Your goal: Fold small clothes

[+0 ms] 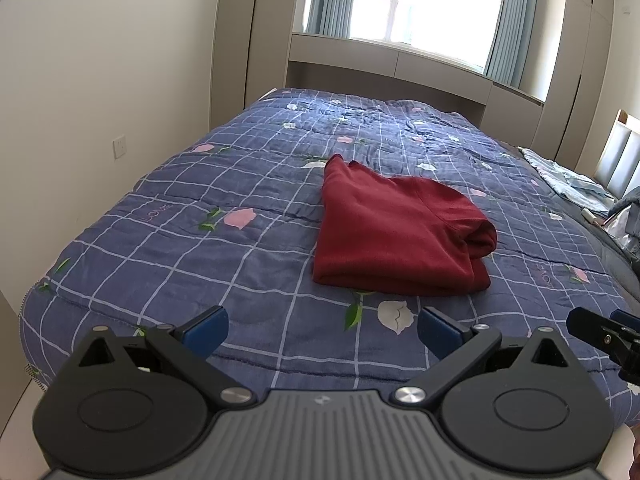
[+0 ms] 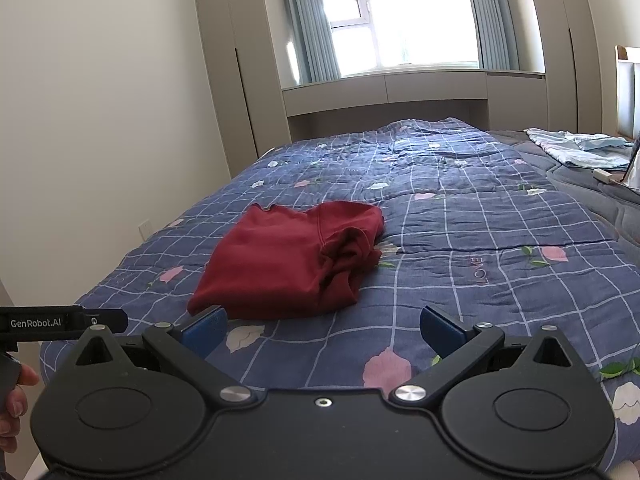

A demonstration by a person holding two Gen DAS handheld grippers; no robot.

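A dark red garment lies folded into a thick rectangle on the blue checked quilt, its rolled layers showing at the right end. In the right wrist view the same red garment sits just beyond the fingers. My left gripper is open near the bed's front edge, short of the garment, with nothing between its blue pads. My right gripper is open too, empty, a little nearer the garment's front edge. Neither touches the cloth.
The quilt covers a wide bed. Light blue bedding and small items lie at the far right. A wall with a socket is to the left; wardrobes and a window stand behind. A hand holds the other gripper's handle at left.
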